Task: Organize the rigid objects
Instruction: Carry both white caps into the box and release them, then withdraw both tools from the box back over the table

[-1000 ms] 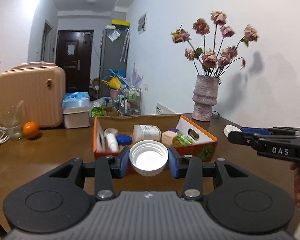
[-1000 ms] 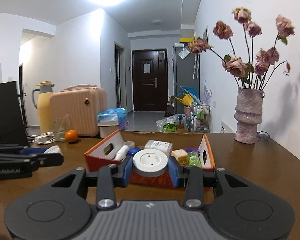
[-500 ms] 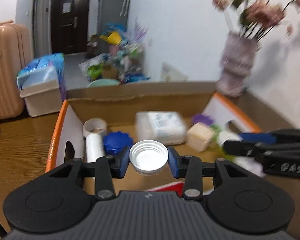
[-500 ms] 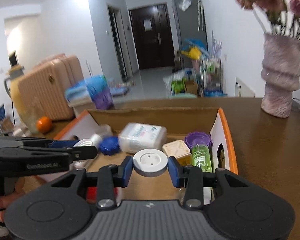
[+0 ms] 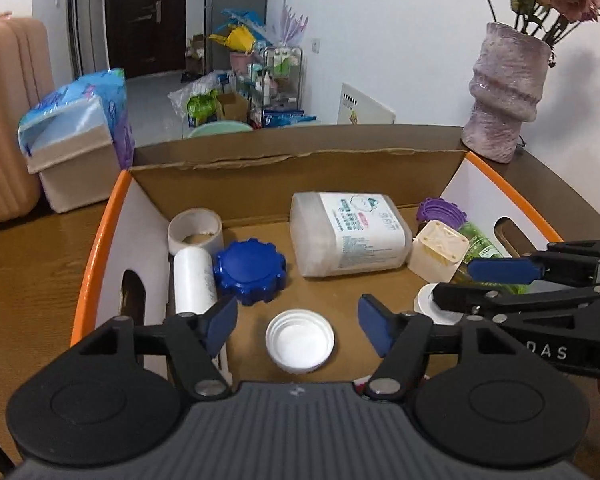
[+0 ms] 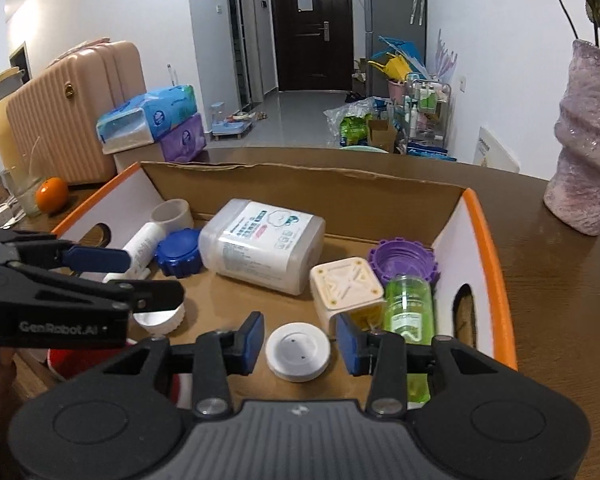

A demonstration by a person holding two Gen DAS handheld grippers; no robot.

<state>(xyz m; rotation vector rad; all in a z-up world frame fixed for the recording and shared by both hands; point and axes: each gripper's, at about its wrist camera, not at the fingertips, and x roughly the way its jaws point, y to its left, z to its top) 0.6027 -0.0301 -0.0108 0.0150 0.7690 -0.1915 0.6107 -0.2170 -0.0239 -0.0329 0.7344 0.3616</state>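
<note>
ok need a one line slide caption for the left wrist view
Left gripper open above a white ribbed cap lying in the cardboard box, right gripper alongside.

The box (image 5: 100, 236) sits on the bench (image 5: 28, 280), with the vase (image 5: 504, 92) at its 2 o'clock corner. Inside, the tub (image 5: 348, 236) lies at centre. At 9 o'clock the gear cap (image 5: 250, 270) sits beside the roll (image 5: 194, 276), with the tape ring (image 5: 196, 230) behind. At 3 o'clock the cube (image 5: 440, 250) stands before the ridged lid (image 5: 440, 212). At 6 o'clock lies the cap (image 5: 300, 340), with the disc (image 6: 298, 352) to its right.
</note>
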